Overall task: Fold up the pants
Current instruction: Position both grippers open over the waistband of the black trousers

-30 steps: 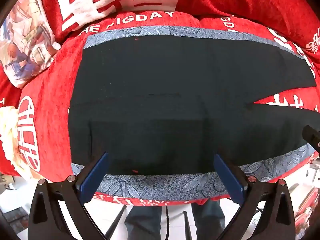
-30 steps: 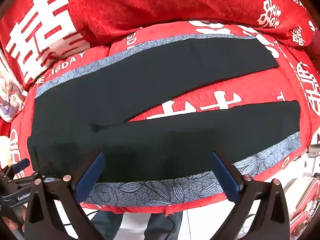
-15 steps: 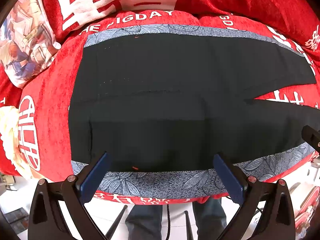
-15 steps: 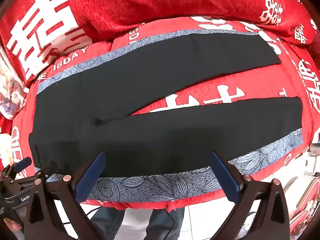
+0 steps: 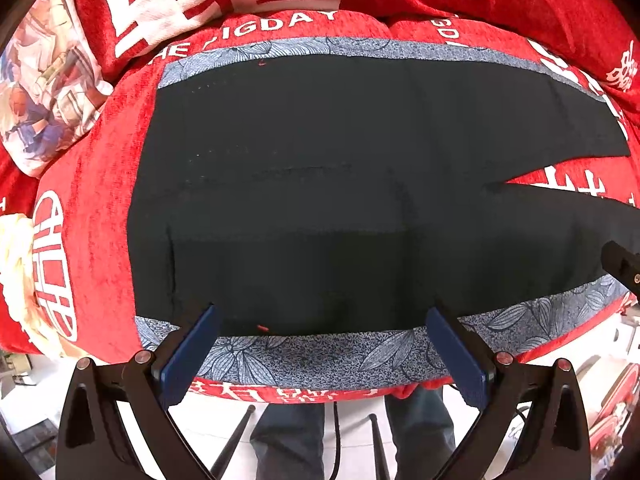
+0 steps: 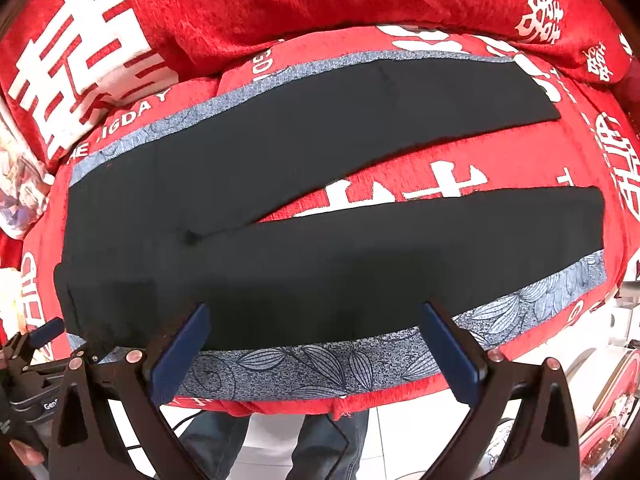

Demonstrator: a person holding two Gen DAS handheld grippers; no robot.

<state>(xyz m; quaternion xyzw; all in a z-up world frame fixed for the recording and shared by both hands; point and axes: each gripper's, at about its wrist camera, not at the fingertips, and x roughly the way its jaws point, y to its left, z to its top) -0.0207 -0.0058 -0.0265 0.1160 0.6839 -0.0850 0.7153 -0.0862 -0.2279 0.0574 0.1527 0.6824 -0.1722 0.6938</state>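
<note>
Black pants (image 5: 320, 184) lie flat on a red sofa seat, waist to the left and both legs spread apart to the right (image 6: 360, 256). A grey leaf-patterned band runs along their near edge (image 5: 320, 356) and far edge. My left gripper (image 5: 322, 344) is open and empty, hovering at the near edge of the waist part. My right gripper (image 6: 316, 340) is open and empty, hovering at the near edge of the nearer leg. The left gripper also shows at the left of the right wrist view (image 6: 40, 336).
The red sofa cover (image 6: 280, 4) with white lettering rises behind as a backrest. A printed cushion (image 5: 44, 92) lies at the left. White floor (image 5: 224, 424) and the person's jeans legs (image 5: 420, 428) are below the seat's front edge.
Both grippers have drawn back slightly toward the seat's front edge, so more of the pants shows. The pants have not moved.
</note>
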